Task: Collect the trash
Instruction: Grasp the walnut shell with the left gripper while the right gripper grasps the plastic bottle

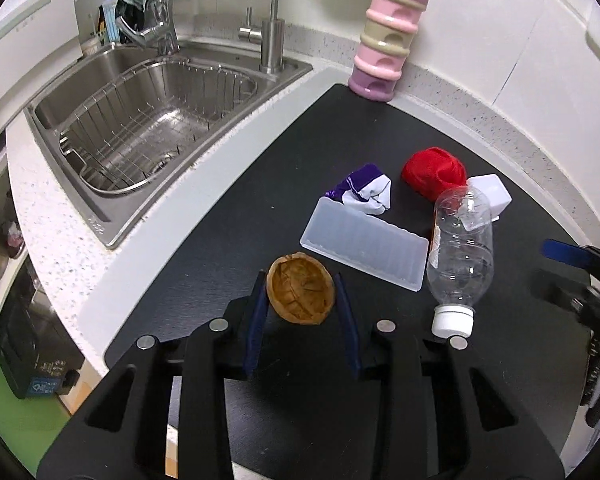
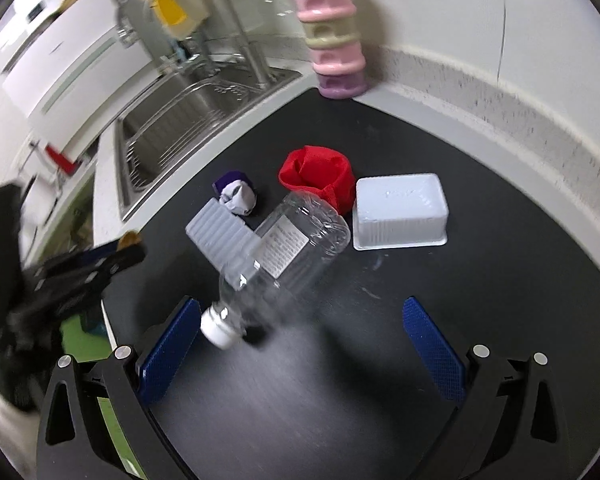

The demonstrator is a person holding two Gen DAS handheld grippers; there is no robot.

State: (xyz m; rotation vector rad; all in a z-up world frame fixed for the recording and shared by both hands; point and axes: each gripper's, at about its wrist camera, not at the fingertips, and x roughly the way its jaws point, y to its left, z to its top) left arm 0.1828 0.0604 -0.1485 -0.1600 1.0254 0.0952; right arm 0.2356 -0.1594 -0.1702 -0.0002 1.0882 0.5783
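Note:
My left gripper (image 1: 301, 280) is shut on a brown walnut shell half (image 1: 300, 294), held a little above the black mat (image 1: 260, 200). An empty clear plastic bottle (image 2: 276, 252) with a white cap (image 2: 219, 330) lies on the mat, its cap close to the left pad of my right gripper (image 2: 302, 314), which is open. On the mat beyond lie a ribbed translucent tray (image 1: 366, 248), a crumpled purple-and-white wrapper (image 1: 366, 194), a red crumpled piece (image 1: 434, 174) and a white plastic tub (image 2: 400, 212). The left gripper (image 2: 134, 246) shows blurred at the left of the right wrist view.
A steel sink (image 1: 96, 216) with a wire basket (image 1: 156, 120) and faucets lies left of the mat. A pink and purple stacked container (image 1: 388, 36) stands at the mat's far corner by the wall. The counter edge runs along the left.

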